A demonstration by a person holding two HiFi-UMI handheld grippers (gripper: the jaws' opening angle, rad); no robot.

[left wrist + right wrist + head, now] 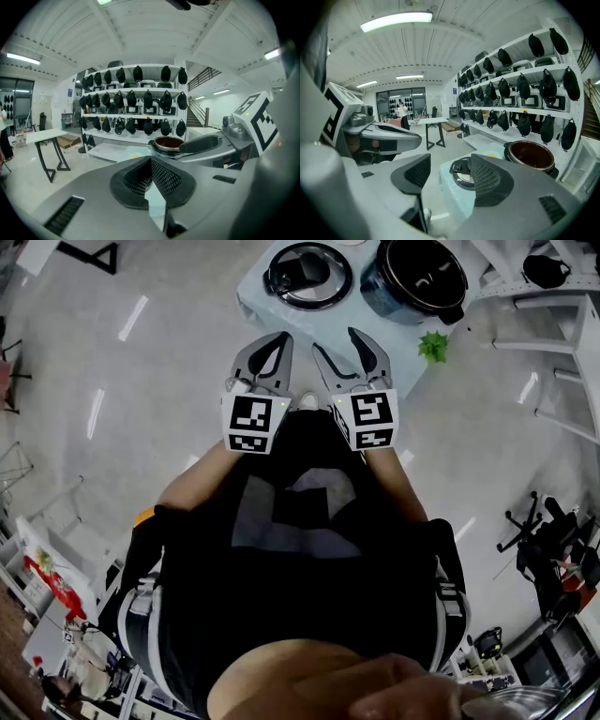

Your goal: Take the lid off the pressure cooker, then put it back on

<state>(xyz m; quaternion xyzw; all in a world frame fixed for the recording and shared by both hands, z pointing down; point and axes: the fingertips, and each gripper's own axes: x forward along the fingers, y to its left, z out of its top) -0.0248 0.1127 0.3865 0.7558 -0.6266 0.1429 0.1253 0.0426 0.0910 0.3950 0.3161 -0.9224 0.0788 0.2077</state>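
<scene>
The left gripper (281, 338) has its jaws closed tip to tip on nothing. Beside it the right gripper (336, 341) holds its jaws wide apart and empty, both short of the pale blue table (262, 307). There the lid (307, 276) lies flat just left of the open pressure cooker pot (417, 277), with a small green plant (433, 345) at the near corner.
</scene>
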